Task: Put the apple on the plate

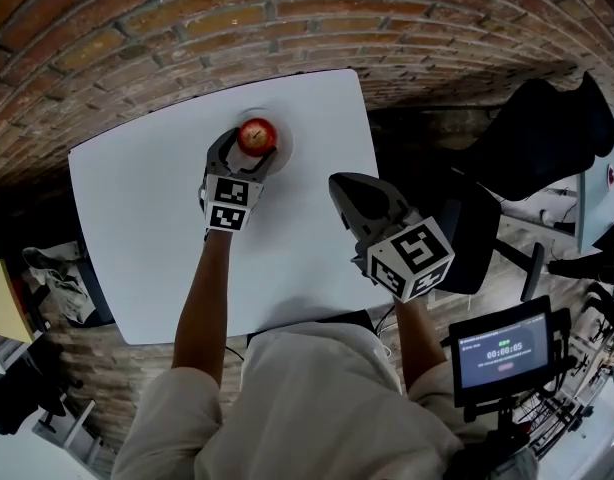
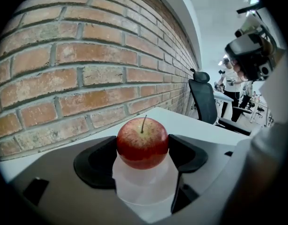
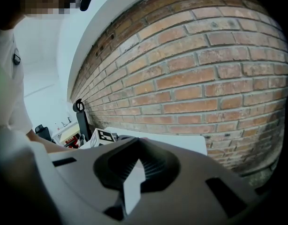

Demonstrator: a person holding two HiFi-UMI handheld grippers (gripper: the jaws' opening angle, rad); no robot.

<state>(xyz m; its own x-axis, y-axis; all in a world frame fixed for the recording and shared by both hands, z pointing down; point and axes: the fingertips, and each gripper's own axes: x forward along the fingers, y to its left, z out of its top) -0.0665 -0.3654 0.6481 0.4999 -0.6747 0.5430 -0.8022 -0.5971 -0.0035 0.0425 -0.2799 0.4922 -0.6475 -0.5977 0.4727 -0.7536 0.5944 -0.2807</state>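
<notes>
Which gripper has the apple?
The left gripper: its jaws are shut on the apple, one pad on each side. The right gripper is shut with nothing between its jaws.

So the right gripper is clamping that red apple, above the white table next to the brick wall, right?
Not quite: it is the left gripper that clamps the red apple, as the left gripper view shows. The right gripper is shut on nothing. The rest holds: the white table stands next to the brick wall.

Apple (image 1: 256, 136) over plate (image 1: 284, 149); plate on table (image 1: 137, 228).
</notes>
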